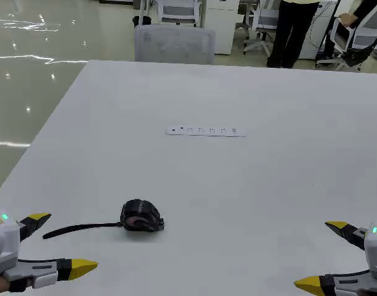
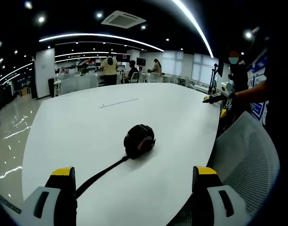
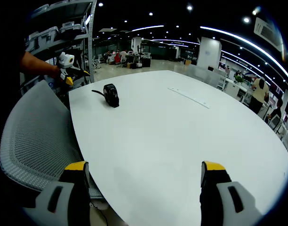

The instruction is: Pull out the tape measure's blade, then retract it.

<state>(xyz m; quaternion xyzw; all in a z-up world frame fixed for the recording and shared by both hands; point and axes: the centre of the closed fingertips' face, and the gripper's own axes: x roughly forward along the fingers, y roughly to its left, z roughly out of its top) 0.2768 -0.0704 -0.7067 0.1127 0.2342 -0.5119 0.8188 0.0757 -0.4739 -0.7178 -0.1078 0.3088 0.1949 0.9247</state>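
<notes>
L gripper (image 1: 66, 240), R gripper (image 1: 318, 254): jaws spread wide, both empty. We note black round tape measure (image 1: 141, 216) on white table (image 1: 238, 185), near L; right gripper view adds grey mesh chair (image 3: 36, 136).

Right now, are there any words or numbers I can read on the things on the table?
No text can be read.
White socket strip: small dark marks, too small to read.
Tape measure: patch on its side, too blurred to read.
</notes>
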